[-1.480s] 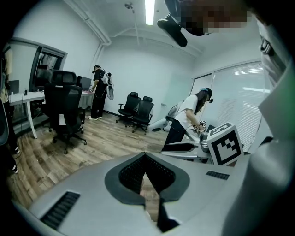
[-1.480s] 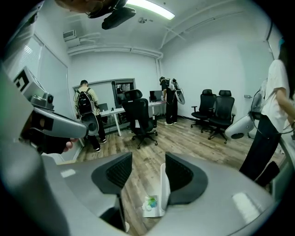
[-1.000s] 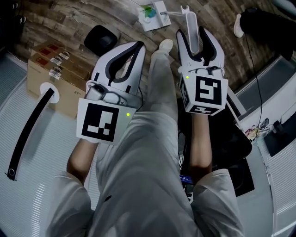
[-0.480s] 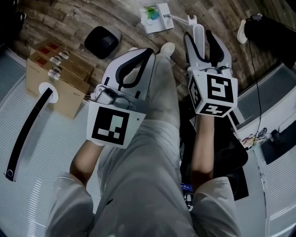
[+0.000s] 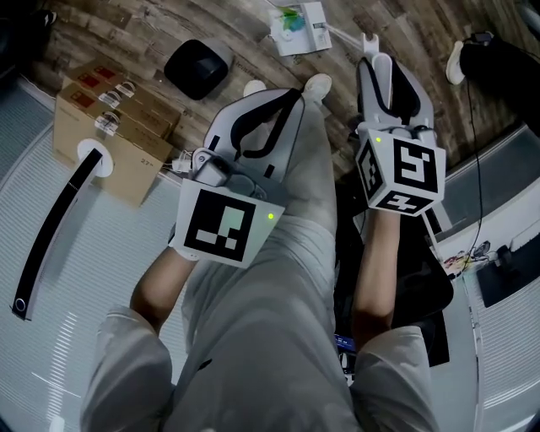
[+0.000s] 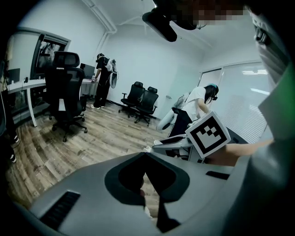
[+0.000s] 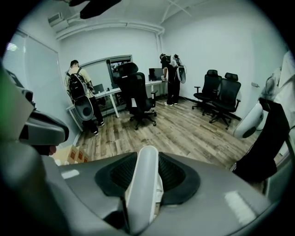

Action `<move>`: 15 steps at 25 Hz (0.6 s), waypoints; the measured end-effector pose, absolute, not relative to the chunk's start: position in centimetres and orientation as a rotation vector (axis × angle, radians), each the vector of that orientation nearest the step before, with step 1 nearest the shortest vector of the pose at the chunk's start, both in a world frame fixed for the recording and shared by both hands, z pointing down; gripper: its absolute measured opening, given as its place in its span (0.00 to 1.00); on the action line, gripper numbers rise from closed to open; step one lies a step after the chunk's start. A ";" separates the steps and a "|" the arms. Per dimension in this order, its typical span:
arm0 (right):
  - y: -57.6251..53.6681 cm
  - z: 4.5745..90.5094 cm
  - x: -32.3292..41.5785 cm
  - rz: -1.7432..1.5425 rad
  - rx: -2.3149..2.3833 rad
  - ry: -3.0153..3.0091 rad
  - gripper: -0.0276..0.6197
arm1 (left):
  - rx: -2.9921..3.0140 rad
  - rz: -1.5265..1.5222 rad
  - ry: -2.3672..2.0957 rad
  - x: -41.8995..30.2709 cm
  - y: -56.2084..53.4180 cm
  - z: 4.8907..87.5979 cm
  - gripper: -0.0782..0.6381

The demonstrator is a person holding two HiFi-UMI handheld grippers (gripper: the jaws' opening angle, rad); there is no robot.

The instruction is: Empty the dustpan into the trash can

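**Right gripper closing on a white handle, left gripper shut and empty**

The right gripper (image 5: 388,66) points away and down over the wood floor (image 5: 126,34), to the right of the person's pale trousers (image 5: 270,337). Its 2 jaws are closing on a white handle (image 7: 143,184) that runs up between them and ends in a rounded tip. In the right gripper view no gap shows between the jaw tips and the handle's sides. In the head view the handle's far end carries a small hook. The pan end is not in view, so I cannot tell where the dustpan's scoop lies.

The left gripper (image 5: 291,97) hangs just left of the person's leg, near the right one but apart from it. Its jaws are pressed together at the tips with nothing between them. Only floor and a shoe show through the oval behind the tips.

A black rounded bin (image 5: 198,67), possibly the trash can, stands on the floor, far and left of both grippers. A cardboard box (image 5: 110,143) sits nearer and further left. A long black strap (image 5: 51,236) lies on the pale ribbed mat (image 5: 84,321) at the left. A white packet (image 5: 299,25) lies at the far edge. Across the room, 2 people stand by desks among black office chairs (image 7: 138,99).
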State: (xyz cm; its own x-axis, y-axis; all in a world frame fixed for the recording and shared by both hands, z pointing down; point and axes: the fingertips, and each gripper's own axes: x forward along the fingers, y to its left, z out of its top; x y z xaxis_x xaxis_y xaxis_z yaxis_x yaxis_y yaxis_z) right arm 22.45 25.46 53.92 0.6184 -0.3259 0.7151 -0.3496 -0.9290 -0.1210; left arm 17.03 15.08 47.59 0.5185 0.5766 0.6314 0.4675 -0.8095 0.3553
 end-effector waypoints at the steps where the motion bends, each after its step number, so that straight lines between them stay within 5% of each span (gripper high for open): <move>1: 25.6 53.9 22.5 1.227 2.808 -0.569 0.28 | 2.610 1.169 0.906 17.1 15.1 47.6 0.12; 15: 25.7 53.9 23.6 1.251 2.898 -0.514 0.26 | 2.589 1.167 0.889 19.2 15.5 47.6 0.12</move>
State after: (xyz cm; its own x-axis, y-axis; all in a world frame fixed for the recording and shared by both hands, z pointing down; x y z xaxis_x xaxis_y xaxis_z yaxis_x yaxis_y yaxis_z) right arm 23.62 25.68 53.90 0.6425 -0.3133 0.6993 -0.2690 -0.9467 -0.1770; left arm 19.19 15.49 47.62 0.5171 0.5808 0.6287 0.4514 -0.8091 0.3762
